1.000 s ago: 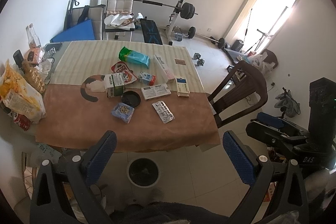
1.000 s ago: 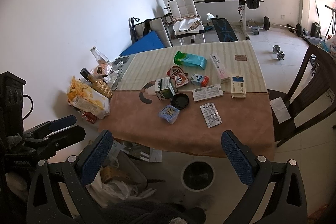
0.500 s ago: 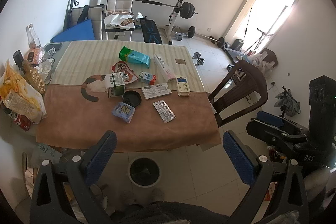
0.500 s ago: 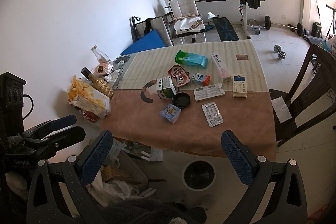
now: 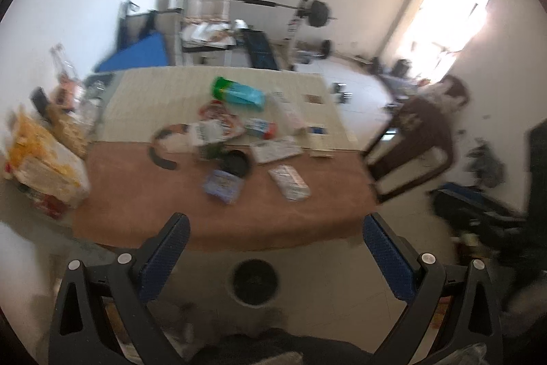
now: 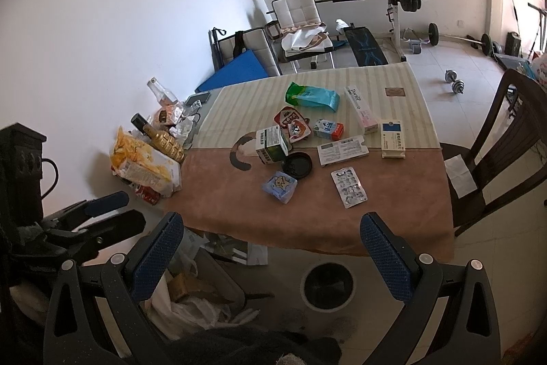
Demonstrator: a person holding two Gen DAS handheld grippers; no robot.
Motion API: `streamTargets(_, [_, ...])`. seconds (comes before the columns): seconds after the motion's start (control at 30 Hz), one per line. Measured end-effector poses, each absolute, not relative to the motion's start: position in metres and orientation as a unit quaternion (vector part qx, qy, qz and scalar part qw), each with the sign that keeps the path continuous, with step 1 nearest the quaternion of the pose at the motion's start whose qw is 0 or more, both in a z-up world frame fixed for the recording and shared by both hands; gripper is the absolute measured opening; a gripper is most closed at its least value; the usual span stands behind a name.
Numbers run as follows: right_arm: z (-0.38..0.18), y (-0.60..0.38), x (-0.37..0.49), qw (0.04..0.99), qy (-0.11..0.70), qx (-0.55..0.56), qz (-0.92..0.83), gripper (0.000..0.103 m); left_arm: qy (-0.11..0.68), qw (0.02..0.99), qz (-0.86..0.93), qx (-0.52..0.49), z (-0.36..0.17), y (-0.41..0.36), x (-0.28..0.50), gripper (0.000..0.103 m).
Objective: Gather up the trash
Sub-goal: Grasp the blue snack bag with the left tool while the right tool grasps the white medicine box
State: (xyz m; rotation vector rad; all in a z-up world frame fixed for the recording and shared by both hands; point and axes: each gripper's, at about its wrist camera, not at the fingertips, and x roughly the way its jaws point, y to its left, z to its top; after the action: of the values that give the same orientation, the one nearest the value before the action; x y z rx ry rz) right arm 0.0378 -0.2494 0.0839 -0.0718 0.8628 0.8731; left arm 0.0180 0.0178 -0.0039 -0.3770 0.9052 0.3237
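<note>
The trash is judged light and mostly flimsy, so little grip force is called for. The blister pack (image 6: 348, 188) is thin, flat and slippery foil lying flush on the worktop (image 6: 393, 211); it is best taken at an edge that can be slid or tipped up. The small blue packet (image 6: 279, 186) looks soft and crushable and can be pinched across its middle. The green and white box (image 6: 271, 144) is stiff card standing up, easily taken across its narrow sides. The teal bag (image 6: 312, 97) is crinkly and probably near empty, best gathered at one end. The black lid (image 6: 296, 165) is rigid and low, to be taken by its rim.

All of these are scattered around the middle of the worktop, on the striped far half and the brown near half, with flat white cartons (image 6: 393, 138) to the right. A round bin (image 6: 327, 285) stands on the floor just in front of the near edge.

The right gripper (image 6: 270, 248) is held before the near edge with its fingers spread wide and nothing between them. The left gripper (image 5: 275, 248) is likewise spread wide and empty; its view is blurred
</note>
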Motion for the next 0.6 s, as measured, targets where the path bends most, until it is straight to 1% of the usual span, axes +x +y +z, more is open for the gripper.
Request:
streamTargets(0.1, [0.076,-0.241,0.047,0.83,0.411,-0.027,0.376,0.103,0.443,0.86,0.214,-0.139,-0.024,0.033,0.033,0.103])
streamTargets(0.2, [0.06,-0.232,0.067,0.841,0.423,-0.029,0.337,0.103,0.466,0.838,0.257,-0.119,-0.06,0.057,0.056,0.103])
streamTargets(0.4, [-0.016,-0.209,0.147,0.831,0.486,-0.033,0.269,0.103,0.541,0.782,0.279,-0.134,-0.147,0.104,0.105,0.103])
streamTargets(0.5, [-0.057,-0.199,0.197,0.826,0.511,-0.039,0.233,0.103,0.586,0.74,0.281,-0.176,-0.203,0.125,0.136,0.103])
streamTargets(0.6, [-0.095,-0.191,0.249,0.823,0.528,-0.044,0.203,0.103,0.606,0.687,0.295,-0.272,-0.254,0.143,0.156,0.103])
